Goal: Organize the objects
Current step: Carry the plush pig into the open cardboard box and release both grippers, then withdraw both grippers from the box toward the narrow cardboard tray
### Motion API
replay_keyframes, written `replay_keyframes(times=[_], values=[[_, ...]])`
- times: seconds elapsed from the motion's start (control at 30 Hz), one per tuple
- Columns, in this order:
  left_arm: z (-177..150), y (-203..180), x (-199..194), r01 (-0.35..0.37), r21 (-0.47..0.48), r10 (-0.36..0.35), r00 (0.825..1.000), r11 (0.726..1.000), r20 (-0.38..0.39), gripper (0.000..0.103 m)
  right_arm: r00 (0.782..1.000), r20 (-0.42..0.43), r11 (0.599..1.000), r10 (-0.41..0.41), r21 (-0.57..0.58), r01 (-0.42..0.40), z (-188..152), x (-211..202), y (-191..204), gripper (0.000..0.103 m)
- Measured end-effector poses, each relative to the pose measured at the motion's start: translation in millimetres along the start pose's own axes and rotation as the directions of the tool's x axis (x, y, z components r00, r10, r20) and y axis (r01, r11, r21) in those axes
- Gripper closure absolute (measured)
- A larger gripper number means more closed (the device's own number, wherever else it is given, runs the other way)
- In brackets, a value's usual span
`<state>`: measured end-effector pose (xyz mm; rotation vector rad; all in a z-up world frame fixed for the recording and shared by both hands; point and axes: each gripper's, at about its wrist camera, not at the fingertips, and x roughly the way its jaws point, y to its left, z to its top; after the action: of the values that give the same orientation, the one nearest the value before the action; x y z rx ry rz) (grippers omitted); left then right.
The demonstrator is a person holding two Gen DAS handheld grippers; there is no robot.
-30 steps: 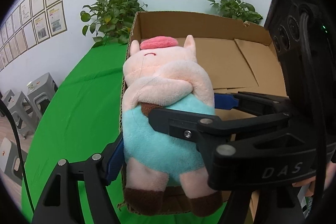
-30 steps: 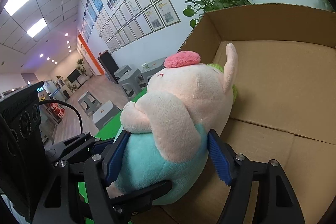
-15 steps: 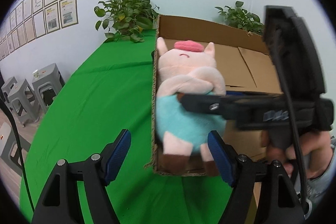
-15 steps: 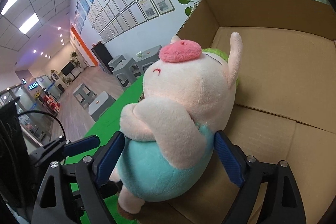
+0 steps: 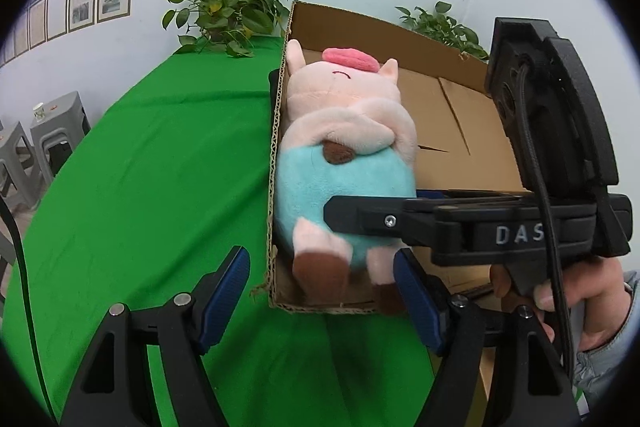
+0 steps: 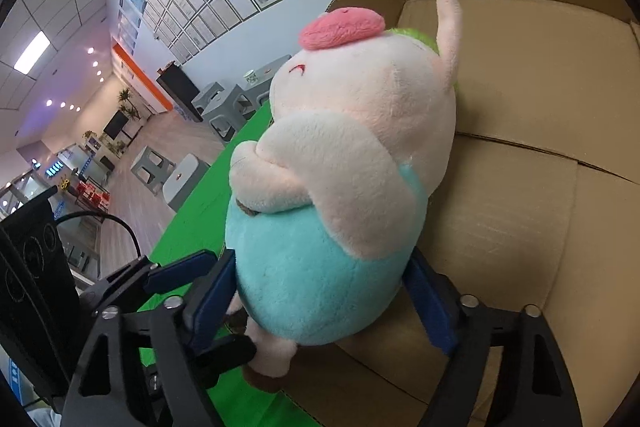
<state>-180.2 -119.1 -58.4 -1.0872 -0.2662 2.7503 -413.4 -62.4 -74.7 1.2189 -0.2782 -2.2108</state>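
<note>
Soft pink plush pig in a teal fleece bodysuit (image 6: 340, 187), rose-pink snout patch on top, brown felt hooves, sat inside the open brown corrugated cardboard box (image 6: 540, 155), pressed against the box's left wall near the front corner. Pig upright-ish, head toward the far wall, feet toward the near edge. A bit of lime-green fuzzy material showed behind its head; couldn't tell what it was.

Right gripper (image 6: 320, 291), black plastic frame with blue rubber-looking pads, was closed on the pig's teal belly, one pad on each flank, fabric bulging slightly between them. In the left wrist view, the same gripper (image 5: 352, 215) came in from the right, one black finger crossing the pig's lower body, person's hand (image 5: 568, 291) on the handle.

Left gripper (image 5: 320, 291) was spread wide with nothing between its pads, held over the smooth green tablecloth (image 5: 152, 187) just in front of the box's near corner, not touching pig or box.

Box flaps on the floor lay flat with a seam visible; raw fluted edge along the left wall. Leafy potted plant (image 5: 224, 11) stood at the far end of the table beside the box. Grey plastic stools (image 5: 44, 139) stood off to the left.
</note>
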Motion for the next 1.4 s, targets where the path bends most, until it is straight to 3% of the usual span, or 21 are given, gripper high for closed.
replay_keyframes(times=[0.1, 0.33, 0.53, 0.7, 0.77, 0.9, 1.03, 1.13, 1.23, 1.4], values=[[-2.9, -0.4, -1.4, 0.010, 0.003, -0.010, 1.000, 1.000, 0.004, 0.030, 1.000, -0.008, 0.999, 0.001, -0.033, -0.001, 1.3, -0.3, 2.3, 0.038], [-7.5, -3.6, -6.0, 0.013, 0.027, -0.013, 1.000, 1.000, 0.016, 0.030, 0.999, -0.048, 0.999, 0.007, -0.052, -0.009, -1.6, 1.1, 8.3, 0.037], [-11.3, 2.5, -7.5, 0.013, 0.009, -0.013, 1.000, 1.000, 0.017, 0.030, 0.998, -0.062, 0.999, 0.005, -0.036, -0.007, -6.1, 0.9, 2.7, 0.020], [-13.1, 8.5, -2.0, 0.051, -0.023, -0.051, 0.999, 0.998, 0.005, 0.030, 0.996, 0.036, 0.996, -0.083, -0.039, 0.084, -9.8, -29.1, 6.1, 0.006], [-14.7, 8.7, 0.3, 0.062, -0.023, -0.062, 0.998, 0.998, 0.003, 0.030, 0.988, 0.091, 0.991, -0.125, -0.047, 0.129, -16.2, -53.3, 6.9, 0.000], [-17.2, 7.5, 5.2, 0.090, -0.038, -0.090, 0.996, 0.995, -0.018, 0.030, 0.966, 0.184, 0.983, -0.182, 0.014, 0.183, -43.5, -103.8, -0.5, 0.001], [-20.3, 3.8, 4.9, 0.087, -0.031, -0.087, 0.996, 0.996, -0.021, 0.030, 0.938, 0.194, 0.957, -0.288, 0.089, 0.276, -89.2, -137.8, -9.5, 0.001], [-22.2, 2.5, 5.8, 0.087, -0.040, -0.088, 0.996, 0.995, -0.024, 0.030, 0.932, 0.188, 0.947, -0.309, 0.147, 0.284, -123.4, -160.4, -38.8, 0.001], [-22.9, 2.1, 4.5, 0.083, -0.041, -0.084, 0.996, 0.996, -0.029, 0.030, 0.922, 0.195, 0.939, -0.334, 0.158, 0.306, -143.7, -168.8, -38.9, 0.001], [-20.3, -6.0, -18.1, -0.025, -0.014, 0.026, 0.999, 1.000, 0.040, 0.030, 0.908, 0.233, 0.936, -0.348, 0.140, 0.323, -142.4, -178.5, -33.3, 0.001]])
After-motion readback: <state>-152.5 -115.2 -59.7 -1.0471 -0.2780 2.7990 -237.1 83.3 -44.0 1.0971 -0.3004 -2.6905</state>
